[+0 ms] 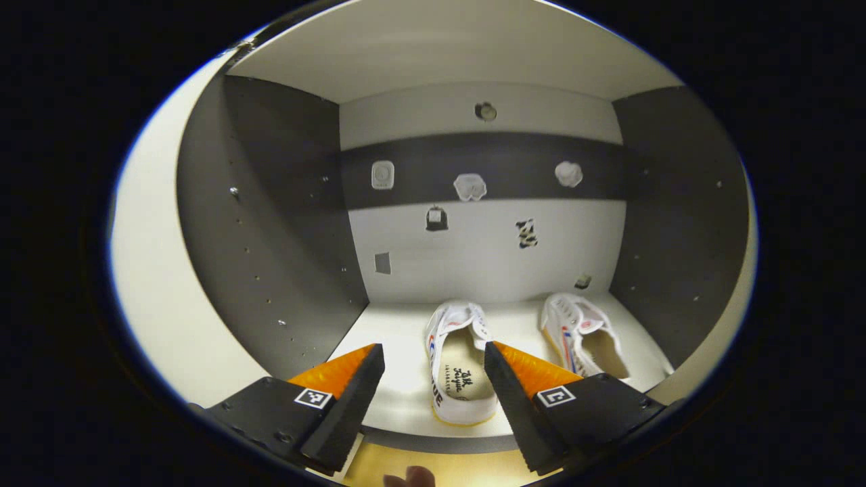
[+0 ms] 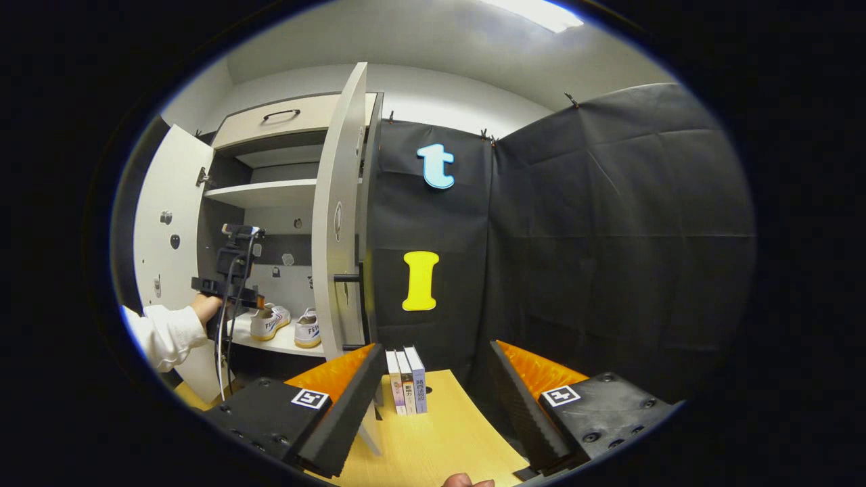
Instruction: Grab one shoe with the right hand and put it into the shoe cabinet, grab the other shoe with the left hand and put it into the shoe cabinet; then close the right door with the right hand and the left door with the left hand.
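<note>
Two white shoes lie side by side on the cabinet's lower shelf [image 1: 399, 389]: one shoe [image 1: 459, 362] straight ahead, heel toward me, the other shoe [image 1: 583, 335] to its right. My left gripper [image 1: 434, 358] is open just in front of the shelf, fingers apart around the near shoe's heel without touching it. In the right gripper view, the right gripper [image 2: 433, 358] is open and holds nothing over the wooden table [image 2: 433, 439]. That view also has both shoes [image 2: 269, 321] [image 2: 308, 331] in the cabinet and the left gripper [image 2: 226, 284] held by a hand in front of them.
Both cabinet doors stand open: the left door [image 2: 162, 223] swung out to the left, the right door [image 2: 338, 223] edge-on with a dark handle [image 2: 346, 277]. An upper shelf [image 2: 264, 193] and a drawer [image 2: 284, 122] sit above. Three books [image 2: 406, 382] stand on the table near the right door.
</note>
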`<state>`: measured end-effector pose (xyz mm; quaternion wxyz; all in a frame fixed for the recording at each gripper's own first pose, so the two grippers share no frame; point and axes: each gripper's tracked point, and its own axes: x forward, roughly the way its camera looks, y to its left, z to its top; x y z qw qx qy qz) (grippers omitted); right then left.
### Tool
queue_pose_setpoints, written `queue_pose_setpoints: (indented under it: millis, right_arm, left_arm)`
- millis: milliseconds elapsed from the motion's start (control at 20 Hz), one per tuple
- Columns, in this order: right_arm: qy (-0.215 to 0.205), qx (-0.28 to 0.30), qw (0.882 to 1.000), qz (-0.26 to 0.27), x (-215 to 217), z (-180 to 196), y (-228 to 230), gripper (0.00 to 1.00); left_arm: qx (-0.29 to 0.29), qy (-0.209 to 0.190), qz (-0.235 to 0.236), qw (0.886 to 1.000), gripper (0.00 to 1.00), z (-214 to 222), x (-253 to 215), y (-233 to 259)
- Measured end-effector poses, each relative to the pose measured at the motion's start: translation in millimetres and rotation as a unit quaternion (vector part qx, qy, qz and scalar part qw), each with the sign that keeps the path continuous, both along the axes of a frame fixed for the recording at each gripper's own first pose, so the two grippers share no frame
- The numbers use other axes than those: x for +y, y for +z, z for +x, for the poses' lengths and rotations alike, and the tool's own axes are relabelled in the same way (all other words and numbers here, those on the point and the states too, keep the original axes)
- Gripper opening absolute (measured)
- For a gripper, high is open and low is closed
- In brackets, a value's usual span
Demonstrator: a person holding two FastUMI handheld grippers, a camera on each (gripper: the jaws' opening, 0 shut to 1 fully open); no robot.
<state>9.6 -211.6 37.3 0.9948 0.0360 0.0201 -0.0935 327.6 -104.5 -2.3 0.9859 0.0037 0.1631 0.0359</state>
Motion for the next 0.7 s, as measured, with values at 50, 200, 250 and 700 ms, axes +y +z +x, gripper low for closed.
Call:
queue_pose_setpoints:
  millis: [50,200,250,700]
  right_arm:
    - [0.003,-0.001,1.0,0.004,2,2,2,0.98]
    - [0.016,0.002,1.0,0.01,6,9,4,0.98]
    - [0.017,0.001,1.0,0.01,5,12,6,0.98]
    - [0.037,0.027,0.998,0.051,-8,61,2,0.98]
  left_arm:
    - [-0.018,-0.007,-0.005,1.0,0.94,-10,-2,12]
    - [-0.063,-0.03,-0.005,0.998,0.94,-53,-7,43]
    - [-0.078,-0.037,-0.008,0.996,0.94,-68,-11,53]
    - [-0.127,-0.07,-0.049,0.988,0.93,-207,-4,82]
